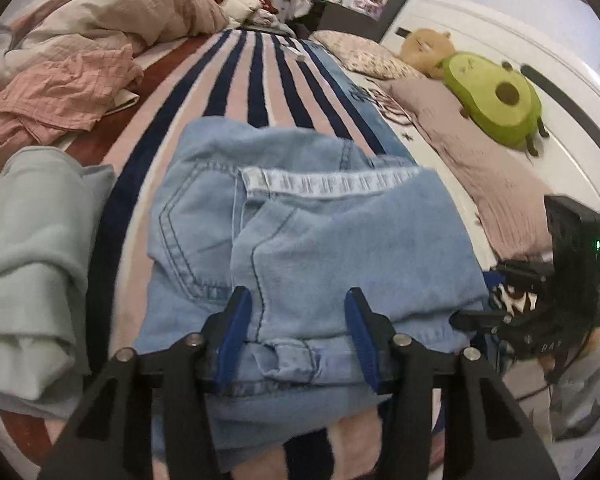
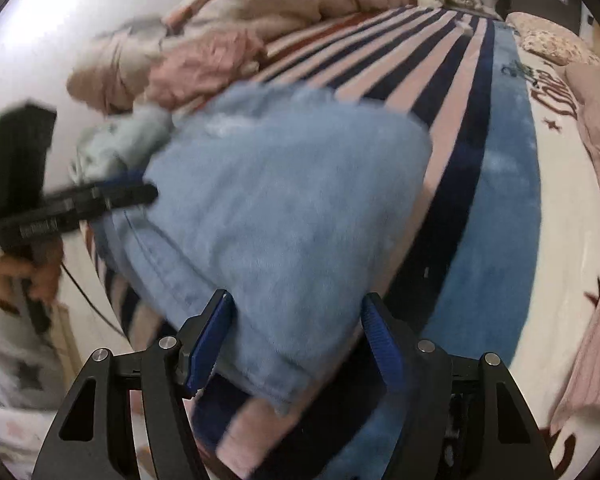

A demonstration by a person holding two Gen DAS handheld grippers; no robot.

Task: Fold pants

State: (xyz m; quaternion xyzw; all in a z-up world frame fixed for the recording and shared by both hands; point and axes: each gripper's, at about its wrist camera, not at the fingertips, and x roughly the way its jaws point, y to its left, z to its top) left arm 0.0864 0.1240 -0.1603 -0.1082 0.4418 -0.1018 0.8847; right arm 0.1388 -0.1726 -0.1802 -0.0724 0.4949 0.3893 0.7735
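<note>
Light blue jeans (image 1: 300,232) lie folded in a thick stack on the striped blanket (image 1: 240,80). In the left wrist view my left gripper (image 1: 300,332) straddles the near edge of the jeans. Its blue pads (image 1: 234,336) stand apart over a belt loop, and the denim spreads past both of them. In the blurred right wrist view my right gripper (image 2: 296,340) is open around a corner of the jeans (image 2: 284,208), with its pads (image 2: 210,340) clear of the cloth. The right gripper's black housing (image 1: 572,240) shows beside the stack's right edge.
A pale green garment (image 1: 28,240) lies left of the jeans, with pink checked cloth (image 1: 60,92) and a beige duvet (image 1: 120,8) beyond it. An avocado plush (image 1: 496,96), a bear plush (image 1: 424,48) and pillows (image 1: 480,160) line the right side. A hand (image 2: 24,272) holds the left gripper.
</note>
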